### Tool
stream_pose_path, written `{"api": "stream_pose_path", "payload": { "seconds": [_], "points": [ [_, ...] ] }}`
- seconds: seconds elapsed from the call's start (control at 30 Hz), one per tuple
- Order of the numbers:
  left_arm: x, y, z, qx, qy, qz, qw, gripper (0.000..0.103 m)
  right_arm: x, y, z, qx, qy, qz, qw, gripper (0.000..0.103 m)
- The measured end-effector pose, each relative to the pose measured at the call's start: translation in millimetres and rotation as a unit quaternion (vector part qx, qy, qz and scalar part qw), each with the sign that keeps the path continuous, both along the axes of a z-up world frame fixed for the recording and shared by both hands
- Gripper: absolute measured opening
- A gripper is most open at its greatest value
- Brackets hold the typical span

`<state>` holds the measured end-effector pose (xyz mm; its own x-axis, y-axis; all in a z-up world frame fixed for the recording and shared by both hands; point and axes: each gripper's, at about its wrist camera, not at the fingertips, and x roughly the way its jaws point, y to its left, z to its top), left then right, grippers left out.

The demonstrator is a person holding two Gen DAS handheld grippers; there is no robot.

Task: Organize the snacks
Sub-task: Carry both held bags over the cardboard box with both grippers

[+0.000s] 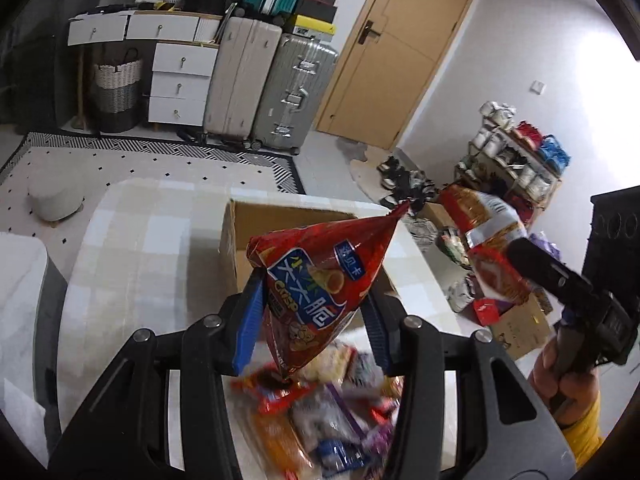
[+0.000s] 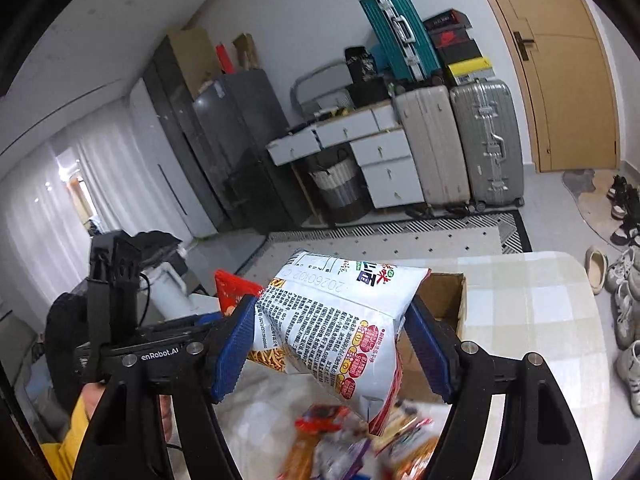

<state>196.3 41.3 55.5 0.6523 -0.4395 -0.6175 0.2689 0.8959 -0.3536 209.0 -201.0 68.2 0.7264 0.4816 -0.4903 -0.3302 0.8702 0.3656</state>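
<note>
My left gripper [image 1: 316,316] is shut on a red crisp bag [image 1: 320,276] with a blue label, held up in the air above a blurred heap of snack packets [image 1: 320,412] on the table. Behind the bag stands an open cardboard box [image 1: 280,224]. My right gripper [image 2: 334,344] is shut on a white and red snack bag [image 2: 340,320] with printed text, also lifted above the snack heap [image 2: 352,440]. The box [image 2: 444,296] shows behind that bag. In the left wrist view the right gripper's bag [image 1: 488,240] and a hand [image 1: 560,376] appear at the right.
The table has a pale checked cloth [image 1: 152,248]. Suitcases [image 1: 272,88], a white drawer unit [image 1: 180,76] and a wooden door [image 1: 400,48] line the far wall. Shoes [image 2: 628,300] lie on the floor to the right. A stool [image 1: 54,198] stands on the rug at left.
</note>
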Motion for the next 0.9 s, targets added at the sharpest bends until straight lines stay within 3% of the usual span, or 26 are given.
{"api": "stream_pose_path", "payload": {
  "seconds": [0.23,0.37,0.67,0.9],
  "points": [
    [86,-33,-22,0.03,0.051,0.001,0.9982,0.043,71,9,-38,-0.029,0.057,-0.009,0.998,0.075],
    [120,-44,-45,0.026,0.083,-0.004,0.9962,0.043,98,12,-62,-0.045,0.079,-0.011,0.996,0.075],
    [179,-62,-105,0.037,0.134,-0.012,0.9902,0.043,137,5,-106,-0.044,0.128,-0.012,0.991,0.075],
    [200,-70,-141,0.043,0.153,-0.016,0.9871,0.043,152,11,-126,-0.062,0.147,-0.003,0.987,0.075]
  ]
}}
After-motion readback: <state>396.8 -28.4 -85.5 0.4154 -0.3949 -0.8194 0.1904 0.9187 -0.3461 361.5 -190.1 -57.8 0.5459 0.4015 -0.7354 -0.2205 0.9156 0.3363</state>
